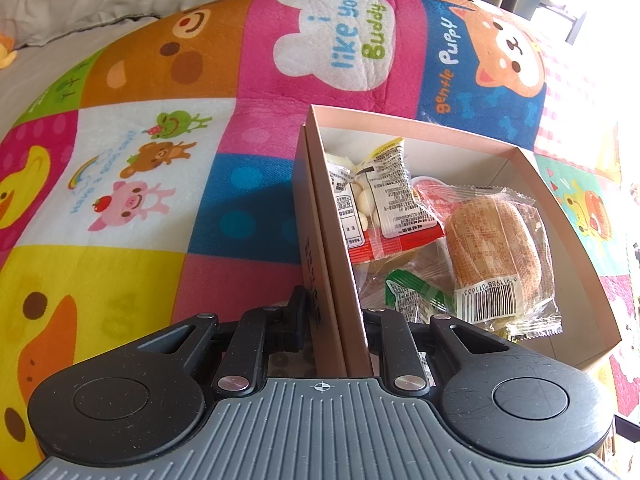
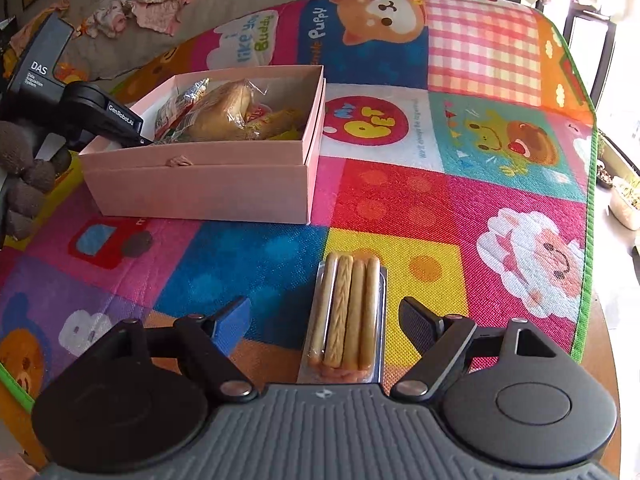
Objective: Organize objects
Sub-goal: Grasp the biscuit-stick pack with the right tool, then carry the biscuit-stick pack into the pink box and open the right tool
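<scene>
A pink cardboard box (image 1: pixel 532 184) holds several wrapped snacks, among them a wrapped bun (image 1: pixel 494 240). My left gripper (image 1: pixel 334 320) is shut on the box's near left wall, one finger outside, one inside. In the right wrist view the box (image 2: pixel 200 184) sits at the far left with the left gripper (image 2: pixel 116 120) on its left wall. A clear pack of biscuit sticks (image 2: pixel 348 316) lies on the play mat between the open fingers of my right gripper (image 2: pixel 326 320). The fingers are apart from the pack.
A colourful cartoon play mat (image 2: pixel 440 208) covers the surface; its green edge (image 2: pixel 588 240) runs down the right. Crumpled clothes (image 2: pixel 140 8) lie on a grey sofa behind. A dark plush toy (image 2: pixel 24 172) sits at the left.
</scene>
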